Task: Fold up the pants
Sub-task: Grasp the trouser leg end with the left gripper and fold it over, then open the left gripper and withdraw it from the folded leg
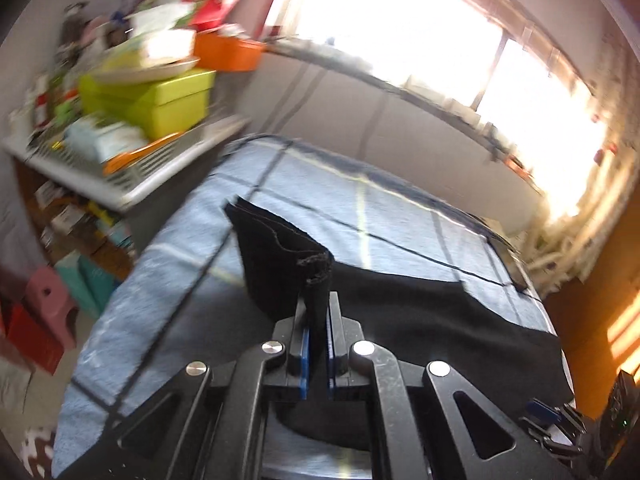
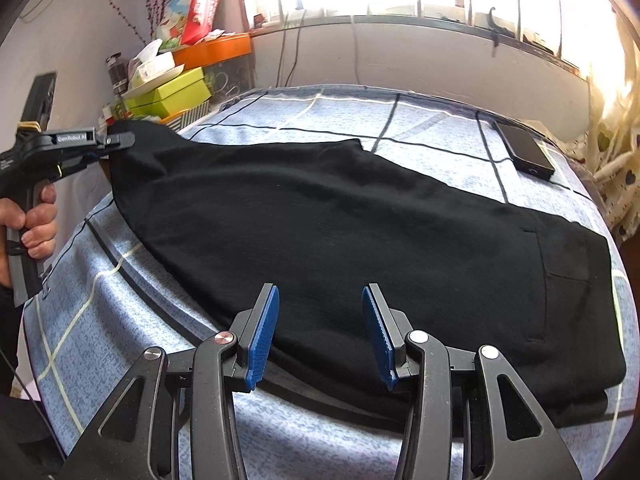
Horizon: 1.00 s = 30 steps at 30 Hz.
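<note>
Black pants (image 2: 340,232) lie across a blue checked bed cover (image 2: 420,128), waist end at the right, leg end at the left. My left gripper (image 1: 318,300) is shut on the leg hem of the pants (image 1: 280,256) and holds it lifted above the bed; it also shows in the right wrist view (image 2: 120,140) at the far left, held by a hand. My right gripper (image 2: 320,300) is open and empty, its blue pads over the near edge of the pants at mid-length.
A black phone (image 2: 524,152) lies on the bed's far right corner. A cluttered shelf with a green box (image 2: 172,92) and an orange box (image 2: 216,50) stands left of the bed. A window sill (image 2: 400,24) runs behind. A curtain (image 2: 616,160) hangs at right.
</note>
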Motion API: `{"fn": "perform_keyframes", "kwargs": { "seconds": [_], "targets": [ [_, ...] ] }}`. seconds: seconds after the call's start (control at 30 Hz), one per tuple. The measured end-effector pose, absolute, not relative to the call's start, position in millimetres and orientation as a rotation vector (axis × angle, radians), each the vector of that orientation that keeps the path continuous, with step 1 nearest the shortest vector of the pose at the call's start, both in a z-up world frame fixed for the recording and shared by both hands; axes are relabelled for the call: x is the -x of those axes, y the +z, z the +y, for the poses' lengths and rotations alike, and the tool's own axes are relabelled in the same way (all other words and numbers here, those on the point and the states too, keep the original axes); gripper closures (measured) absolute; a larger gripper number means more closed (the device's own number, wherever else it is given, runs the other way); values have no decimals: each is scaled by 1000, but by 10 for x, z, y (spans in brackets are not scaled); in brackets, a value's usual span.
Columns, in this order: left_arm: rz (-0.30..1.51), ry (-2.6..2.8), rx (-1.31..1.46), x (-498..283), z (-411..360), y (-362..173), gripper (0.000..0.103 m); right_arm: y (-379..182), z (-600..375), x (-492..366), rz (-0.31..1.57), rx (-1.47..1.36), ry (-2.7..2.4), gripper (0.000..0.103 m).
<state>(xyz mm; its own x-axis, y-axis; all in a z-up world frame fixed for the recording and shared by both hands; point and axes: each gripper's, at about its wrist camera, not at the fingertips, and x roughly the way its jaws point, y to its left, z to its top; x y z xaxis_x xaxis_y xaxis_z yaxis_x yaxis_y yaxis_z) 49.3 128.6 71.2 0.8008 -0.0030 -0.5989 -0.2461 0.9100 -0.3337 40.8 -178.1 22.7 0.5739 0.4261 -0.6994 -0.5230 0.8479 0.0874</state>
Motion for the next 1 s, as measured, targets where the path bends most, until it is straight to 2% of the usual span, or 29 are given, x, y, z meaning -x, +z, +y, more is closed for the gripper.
{"fn": "perform_keyframes", "kwargs": {
  "seconds": [0.23,0.5,0.6,0.83,1.0],
  "targets": [
    [660,-117,276,-763,484,820,96,249,-1966,-400,779,102,516,58],
    [814,-351,146,-921,-350,313,96,205,-2144,-429,798,63,475,58],
    [864,-366,146,-932,-440,147,96,201,-2176,-433,800,56,472,58],
    [815,-408,191,-847,-452,337,96,197,-2220,-470,800,35,463,58],
    [881,-429,173,-861,-597,149,95,195,-2254,-475,805,22,451,58]
  ]
}}
